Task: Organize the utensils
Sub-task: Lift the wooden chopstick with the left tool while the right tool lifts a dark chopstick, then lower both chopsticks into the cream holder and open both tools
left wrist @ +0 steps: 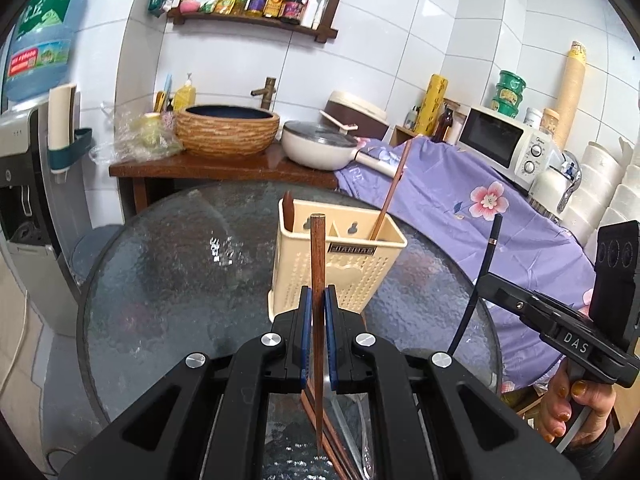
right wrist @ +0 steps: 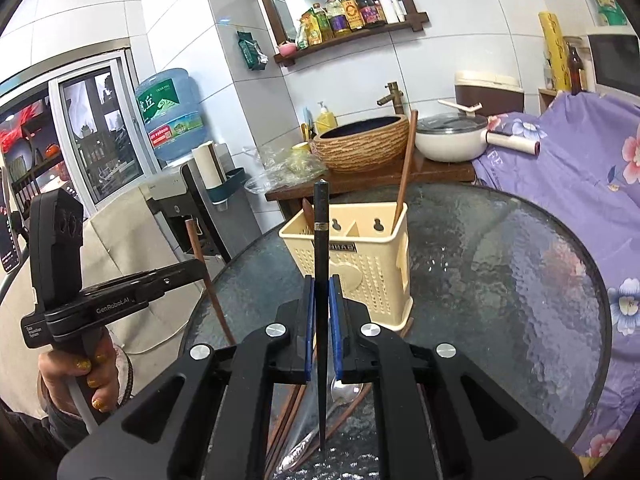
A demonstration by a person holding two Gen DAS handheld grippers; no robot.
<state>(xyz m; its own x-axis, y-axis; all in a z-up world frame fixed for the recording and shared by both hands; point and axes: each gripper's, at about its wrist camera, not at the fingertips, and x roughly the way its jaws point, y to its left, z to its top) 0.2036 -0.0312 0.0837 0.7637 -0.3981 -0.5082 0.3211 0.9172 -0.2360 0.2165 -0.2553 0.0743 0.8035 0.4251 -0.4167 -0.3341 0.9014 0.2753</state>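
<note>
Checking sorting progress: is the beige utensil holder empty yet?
Not empty. The holder stands upright with one brown chopstick leaning in its right compartment and another brown piece in its left.

Holder [left wrist: 340,264] blocks ahead; glass table [left wrist: 160,280] beside open.

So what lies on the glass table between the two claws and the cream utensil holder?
Bare textured glass: both wrist views show nothing on it between the left claw, the right claw and the cream utensil holder. Loose utensils lie beneath the claws.
</note>
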